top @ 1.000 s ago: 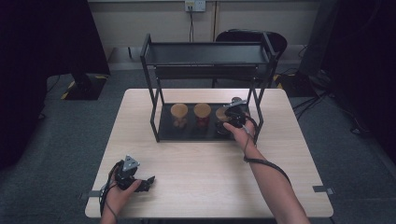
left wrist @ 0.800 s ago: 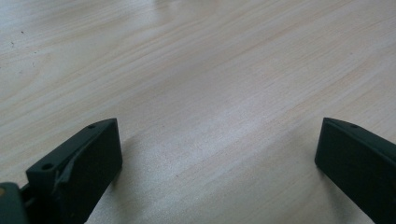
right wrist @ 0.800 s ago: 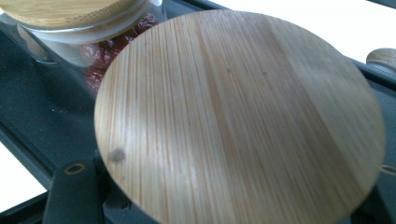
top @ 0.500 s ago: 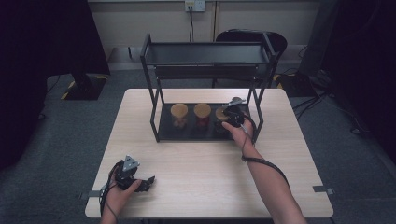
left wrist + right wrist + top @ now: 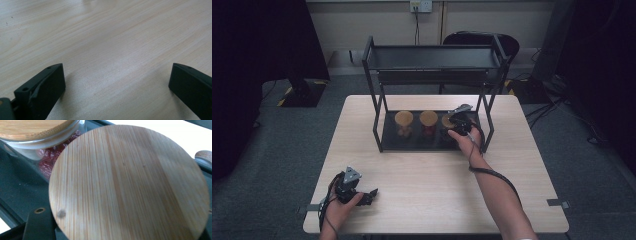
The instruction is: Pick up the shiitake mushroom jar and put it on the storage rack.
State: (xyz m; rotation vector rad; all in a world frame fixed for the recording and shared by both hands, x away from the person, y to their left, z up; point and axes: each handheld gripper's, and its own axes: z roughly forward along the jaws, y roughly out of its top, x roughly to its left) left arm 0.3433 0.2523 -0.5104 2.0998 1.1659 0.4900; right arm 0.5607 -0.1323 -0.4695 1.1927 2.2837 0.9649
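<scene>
- While the right gripper [image 5: 455, 121] reaches under the black rack [image 5: 432, 57] at the far side of the table [image 5: 432, 185], it sits at the rightmost of three jars standing in a row on the rack's bottom tray [image 5: 390, 136].
- Its jaws are clamped on that jar's round wooden lid [image 5: 130, 185], which tilts close before the right gripper view's camera.
- Just beside it stands the middle jar [image 5: 428, 123], with a wooden lid of its own and something red showing through the glass.
- Further left on the tray is the third jar [image 5: 404, 123].
- Near the table's front left corner, the left gripper [image 5: 371, 193] lies low over the bare wood, well apart from the rack.
- Its jaws stand wide apart with nothing between them.
</scene>
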